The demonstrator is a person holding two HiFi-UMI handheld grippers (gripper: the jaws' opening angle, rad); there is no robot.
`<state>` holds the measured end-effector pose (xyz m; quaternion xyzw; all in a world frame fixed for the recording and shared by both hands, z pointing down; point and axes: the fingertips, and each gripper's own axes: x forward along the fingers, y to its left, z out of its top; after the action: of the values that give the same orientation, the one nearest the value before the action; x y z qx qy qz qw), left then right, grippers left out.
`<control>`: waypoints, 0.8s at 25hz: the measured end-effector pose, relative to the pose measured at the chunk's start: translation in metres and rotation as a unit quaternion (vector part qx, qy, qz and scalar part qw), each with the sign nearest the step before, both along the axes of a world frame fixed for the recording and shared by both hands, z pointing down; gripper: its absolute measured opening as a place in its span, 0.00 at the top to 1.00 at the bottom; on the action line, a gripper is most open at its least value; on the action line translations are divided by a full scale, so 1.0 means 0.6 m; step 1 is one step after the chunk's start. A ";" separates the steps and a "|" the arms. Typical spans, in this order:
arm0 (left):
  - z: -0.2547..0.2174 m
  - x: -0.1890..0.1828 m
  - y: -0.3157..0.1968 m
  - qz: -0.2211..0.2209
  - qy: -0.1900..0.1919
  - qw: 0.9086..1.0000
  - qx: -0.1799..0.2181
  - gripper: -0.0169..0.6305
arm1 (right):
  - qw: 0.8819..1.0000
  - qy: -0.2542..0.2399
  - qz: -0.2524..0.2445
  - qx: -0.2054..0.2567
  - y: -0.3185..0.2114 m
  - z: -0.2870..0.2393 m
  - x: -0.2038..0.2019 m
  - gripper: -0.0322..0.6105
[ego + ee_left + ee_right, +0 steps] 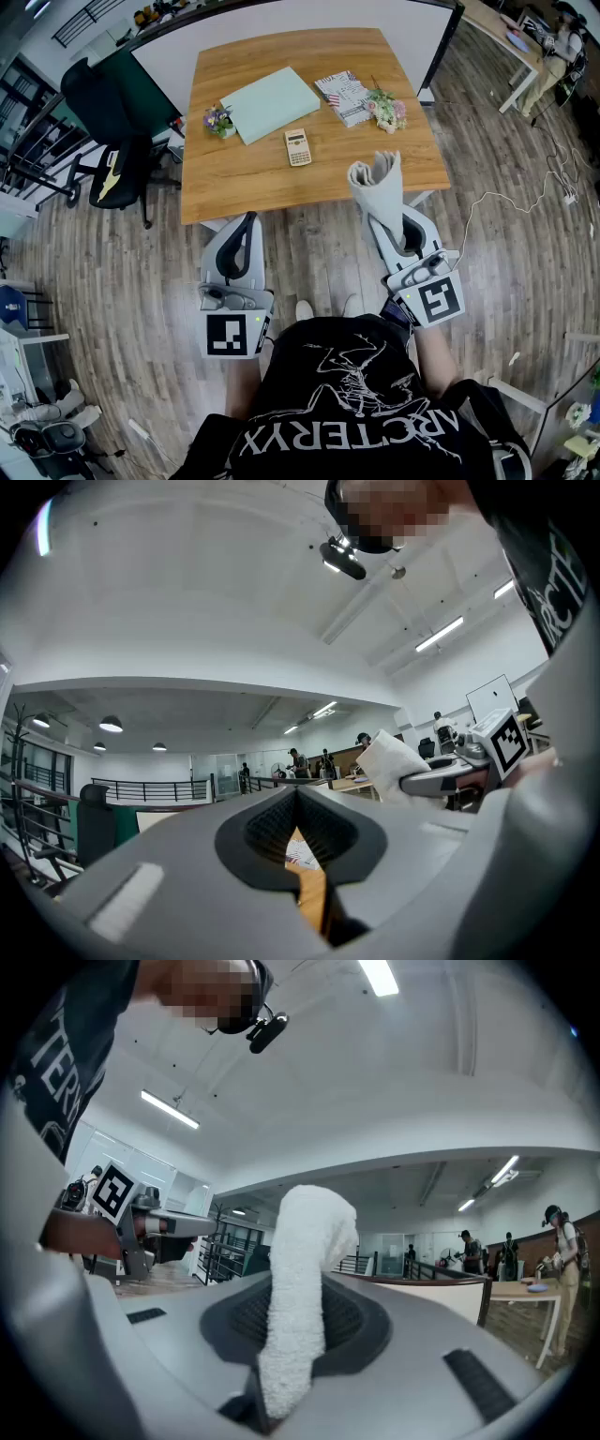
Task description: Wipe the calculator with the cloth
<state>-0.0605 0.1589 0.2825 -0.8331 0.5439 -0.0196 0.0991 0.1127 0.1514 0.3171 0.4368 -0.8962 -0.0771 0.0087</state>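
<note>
Right gripper view: cloth (302, 1279) tight between the jaws

A square light-wood table (234, 187) stands on a grey-brown plank floor (112, 300), with a broad white partition panel (281, 23) just behind it and a black swivel office chair (103, 103) off its left edge. A thin white cable (506, 199) trails across the boards at the right. Overhead, a plain white ceiling (187, 592) carries long strip lights (170, 1110) and round pendant lamps (111, 725), and what seems to be a dark metal balcony railing (150, 787) runs along the far side.
</note>
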 end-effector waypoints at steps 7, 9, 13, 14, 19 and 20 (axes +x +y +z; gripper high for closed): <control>0.009 0.006 0.000 0.002 -0.020 1.000 -0.018 0.96 | 1.000 -0.012 -0.002 0.010 -0.005 -0.006 -0.008 0.81; 0.006 0.006 0.000 0.001 -0.013 1.000 -0.015 0.96 | 1.000 -0.011 -0.003 0.009 -0.006 -0.006 -0.010 0.81; 0.011 -0.001 0.000 -0.005 -0.020 1.000 -0.020 0.96 | 1.000 -0.012 -0.006 0.008 -0.011 -0.004 -0.013 0.81; 0.012 -0.003 -0.001 -0.007 -0.019 1.000 -0.022 0.96 | 1.000 -0.013 -0.007 0.008 -0.012 -0.004 -0.013 0.81; 0.013 -0.004 -0.009 -0.015 -0.009 1.000 -0.023 0.96 | 1.000 -0.016 -0.008 0.011 -0.018 -0.008 -0.011 0.81; 0.014 -0.002 -0.012 -0.016 -0.010 1.000 -0.025 0.96 | 1.000 -0.015 -0.009 0.012 -0.020 -0.009 -0.009 0.81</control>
<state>-0.0617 0.1518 0.2910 -0.8262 0.5555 -0.0431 0.0833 0.1070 0.1391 0.3116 0.4302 -0.8990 -0.0810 -0.0107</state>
